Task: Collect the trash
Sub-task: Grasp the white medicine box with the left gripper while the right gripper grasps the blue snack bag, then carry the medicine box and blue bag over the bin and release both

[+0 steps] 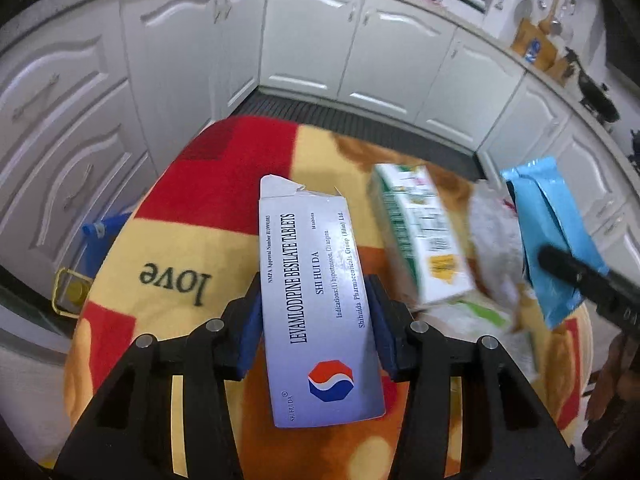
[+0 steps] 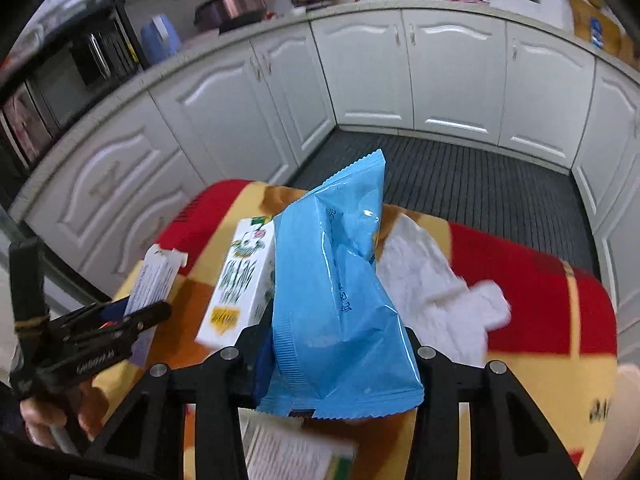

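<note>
**Inspector:** Status of both tools?

**Assistant:** The left gripper (image 1: 316, 320) is clamped on the tablet box (image 1: 320, 300), blue pads pressed against its long sides, torn flap pointing away. The right gripper (image 2: 340, 356) is clenched on the blue wrapper (image 2: 336, 280), held upright above the blanket (image 2: 540, 280).

**Inspector:** What remains on the surface?

**Assistant:** A green-and-white carton (image 1: 420, 240) lies to the right of the tablet box, with crumpled white paper (image 2: 432, 292) just beyond the wrapper — both untouched. A further printed box (image 2: 288, 452) sits near, under the right gripper.

**Inspector:** Step in hand?

**Assistant:** Pickup appears done — both loads are gripped. The next move calls for carrying them to a bin. None is identifiable in either view, so it must be located first.
</note>
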The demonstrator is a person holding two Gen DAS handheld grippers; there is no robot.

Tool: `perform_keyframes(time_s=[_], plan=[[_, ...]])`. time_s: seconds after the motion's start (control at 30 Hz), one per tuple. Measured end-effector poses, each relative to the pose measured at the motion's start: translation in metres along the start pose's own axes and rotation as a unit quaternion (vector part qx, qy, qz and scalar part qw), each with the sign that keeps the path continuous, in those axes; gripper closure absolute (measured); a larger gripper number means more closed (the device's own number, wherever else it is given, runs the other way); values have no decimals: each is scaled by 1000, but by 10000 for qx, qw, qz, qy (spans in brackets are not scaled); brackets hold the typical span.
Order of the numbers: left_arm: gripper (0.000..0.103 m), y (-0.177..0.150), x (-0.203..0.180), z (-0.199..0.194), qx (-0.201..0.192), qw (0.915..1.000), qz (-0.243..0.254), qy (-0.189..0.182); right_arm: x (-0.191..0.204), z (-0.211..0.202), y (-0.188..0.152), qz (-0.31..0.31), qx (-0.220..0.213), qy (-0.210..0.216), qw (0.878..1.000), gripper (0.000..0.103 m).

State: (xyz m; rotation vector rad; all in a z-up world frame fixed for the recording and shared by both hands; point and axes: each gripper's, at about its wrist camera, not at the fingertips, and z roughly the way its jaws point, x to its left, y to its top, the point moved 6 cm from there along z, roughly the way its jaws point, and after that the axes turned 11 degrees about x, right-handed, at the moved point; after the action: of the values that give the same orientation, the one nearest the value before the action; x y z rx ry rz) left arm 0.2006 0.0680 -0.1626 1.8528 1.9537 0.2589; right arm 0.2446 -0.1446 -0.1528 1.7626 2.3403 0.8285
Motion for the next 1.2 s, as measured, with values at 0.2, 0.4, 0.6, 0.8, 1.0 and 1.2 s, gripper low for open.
perform_keyframes(time_s=[0.2,0.4,0.6,0.8,1.0,1.2], plan=[[57,-12,-45,-24,-201,9988,404,-180,-17,-44,-47,279,-233,12,9993,60],[57,-29,-105,-33,-219,9953,857,-393,-53,-80,-90,658,-437,-177,9967,60],[57,-43,-162,-29,-165,9900,1293,-542,-93,-111,-125,1049,-592,-391,9920,60],[57,-56,-216,-25,-100,9839,1655,-661,-135,-136,-154,1485,-702,-654,9843,60],[57,-67,-263,-19,-60,9772,1986,-753,-178,-154,-185,1891,-760,-873,9751,60],[57,-76,-302,-6,49,9705,2255,-848,-213,-159,-208,2244,-702,-986,9670,60]])
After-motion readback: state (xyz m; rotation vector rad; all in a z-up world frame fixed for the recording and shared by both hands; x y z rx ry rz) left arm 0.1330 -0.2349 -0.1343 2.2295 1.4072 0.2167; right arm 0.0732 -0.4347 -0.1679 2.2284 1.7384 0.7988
